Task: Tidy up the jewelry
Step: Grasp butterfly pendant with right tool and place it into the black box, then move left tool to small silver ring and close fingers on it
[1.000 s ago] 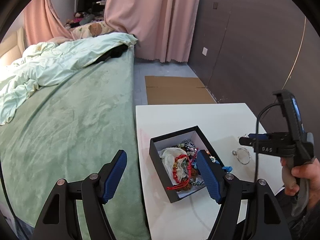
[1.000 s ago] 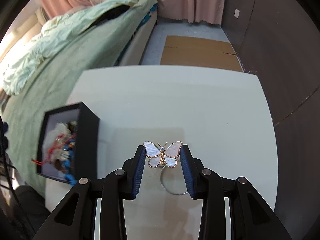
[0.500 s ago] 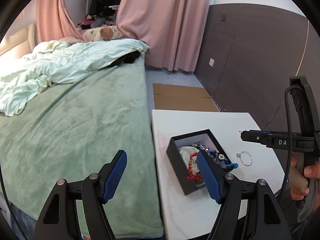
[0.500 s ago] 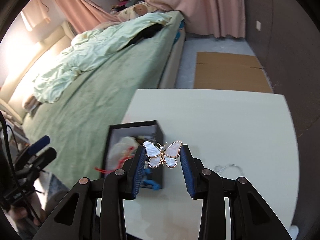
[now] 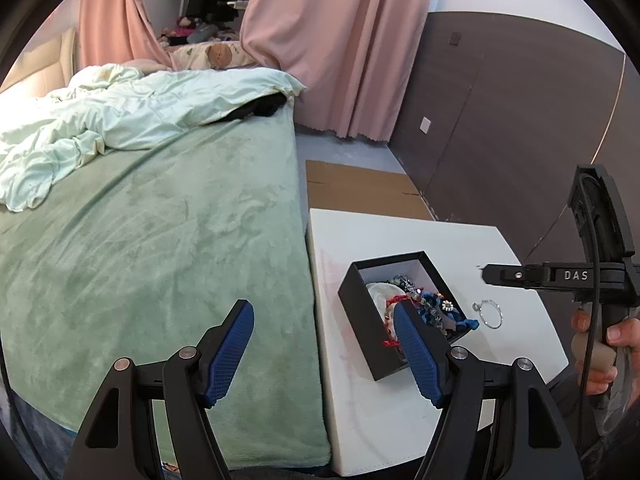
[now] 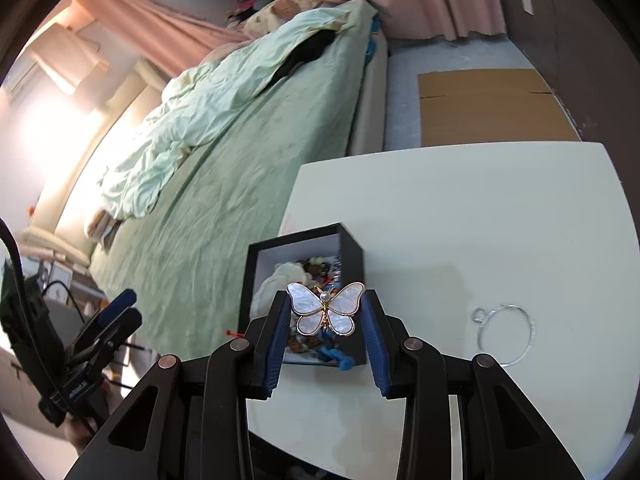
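My right gripper (image 6: 325,316) is shut on a pearly white butterfly brooch (image 6: 325,309) with a gold rim, held in the air above the near end of a black box (image 6: 352,256). The box holds several tangled beads and bracelets and stands on the white table (image 6: 500,220). A thin silver bangle (image 6: 505,334) lies on the table to the right of the box. In the left wrist view the box (image 5: 362,320) sits behind my right fingertip, the bangle (image 5: 489,313) lies beside it, and my right gripper (image 5: 486,274) shows side-on. My left gripper (image 5: 324,344) is open and empty, off the table's left edge.
A bed (image 5: 160,240) with a green cover and a crumpled pale quilt runs along the table's left side. Flat cardboard (image 5: 360,192) lies on the floor beyond the table. A dark panelled wall (image 5: 500,120) stands on the right, pink curtains (image 5: 340,40) at the back.
My right gripper lifted the butterfly brooch off the table and carried it left over the box, leaving the bangle behind. My left gripper pulled back and left, away from the box.
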`<state>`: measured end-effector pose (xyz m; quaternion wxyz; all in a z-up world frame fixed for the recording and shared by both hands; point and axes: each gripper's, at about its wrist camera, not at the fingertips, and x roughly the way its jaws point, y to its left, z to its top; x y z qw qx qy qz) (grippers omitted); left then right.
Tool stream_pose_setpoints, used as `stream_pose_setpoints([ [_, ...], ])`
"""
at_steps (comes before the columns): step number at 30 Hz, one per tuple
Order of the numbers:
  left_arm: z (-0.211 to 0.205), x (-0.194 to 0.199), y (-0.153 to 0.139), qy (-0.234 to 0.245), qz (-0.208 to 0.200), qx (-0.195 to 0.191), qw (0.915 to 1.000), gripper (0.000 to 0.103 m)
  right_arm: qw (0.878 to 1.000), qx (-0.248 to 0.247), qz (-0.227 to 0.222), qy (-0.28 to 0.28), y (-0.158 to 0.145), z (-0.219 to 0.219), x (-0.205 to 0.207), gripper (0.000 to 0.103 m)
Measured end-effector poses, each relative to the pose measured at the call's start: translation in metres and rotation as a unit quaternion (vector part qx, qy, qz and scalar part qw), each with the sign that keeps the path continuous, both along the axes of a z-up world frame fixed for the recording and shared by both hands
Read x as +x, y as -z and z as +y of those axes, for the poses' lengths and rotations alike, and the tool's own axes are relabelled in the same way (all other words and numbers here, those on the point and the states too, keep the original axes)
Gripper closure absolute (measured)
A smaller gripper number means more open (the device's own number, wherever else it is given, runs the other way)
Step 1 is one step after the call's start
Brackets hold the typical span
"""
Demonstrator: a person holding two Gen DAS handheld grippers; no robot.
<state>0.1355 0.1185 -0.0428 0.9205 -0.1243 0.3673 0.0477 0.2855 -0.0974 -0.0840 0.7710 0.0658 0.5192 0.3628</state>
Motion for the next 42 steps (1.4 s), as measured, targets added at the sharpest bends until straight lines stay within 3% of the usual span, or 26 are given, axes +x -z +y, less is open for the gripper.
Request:
stream_pose_setpoints([
  [7, -0.003, 0.001, 0.003, 0.008, 0.006, -0.006, 0.9999, 0.030, 0.999, 0.025, 0.014, -0.031, 0.005, 0.028, -0.002, 0.065],
  [9, -0.002, 0.002, 0.002, 0.011, 0.007, -0.011, 0.9999, 0.030, 0.999, 0.027, 0.019, -0.032, 0.006, 0.032, -0.002, 0.048],
  [11, -0.003, 0.003, 0.002, 0.015, 0.008, -0.014, 0.9998, 0.030, 0.999, 0.029, 0.018, -0.028, 0.004, 0.030, -0.004, 0.039],
  [14, -0.008, 0.005, 0.000, 0.022, 0.007, -0.010, 0.9997, 0.030, 1.000, 0.024, 0.008, -0.018, -0.001, 0.020, -0.006, 0.038],
  [22, -0.038, 0.016, -0.012, 0.054, 0.002, -0.002, 0.9985, 0.030, 0.999, 0.023, -0.015, 0.020, -0.018, -0.036, -0.013, 0.037],
  [26, -0.058, 0.025, -0.016, 0.075, 0.002, 0.002, 0.9972, 0.030, 0.999, 0.022, -0.019, 0.046, -0.018, -0.069, -0.011, 0.028],
  [33, -0.103, 0.045, -0.014, 0.119, 0.015, 0.008, 0.9927, 0.030, 0.995, 0.013, -0.006, 0.097, 0.001, -0.124, -0.002, 0.027],
  [36, -0.126, 0.056, -0.009, 0.140, 0.029, 0.017, 0.9896, 0.030, 0.992, 0.002, 0.018, 0.126, 0.016, -0.148, 0.002, 0.027],
  [42, -0.158, 0.075, -0.004, 0.164, 0.046, 0.038, 0.9847, 0.030, 0.986, 0.014, 0.016, 0.164, 0.025, -0.180, -0.004, 0.027],
])
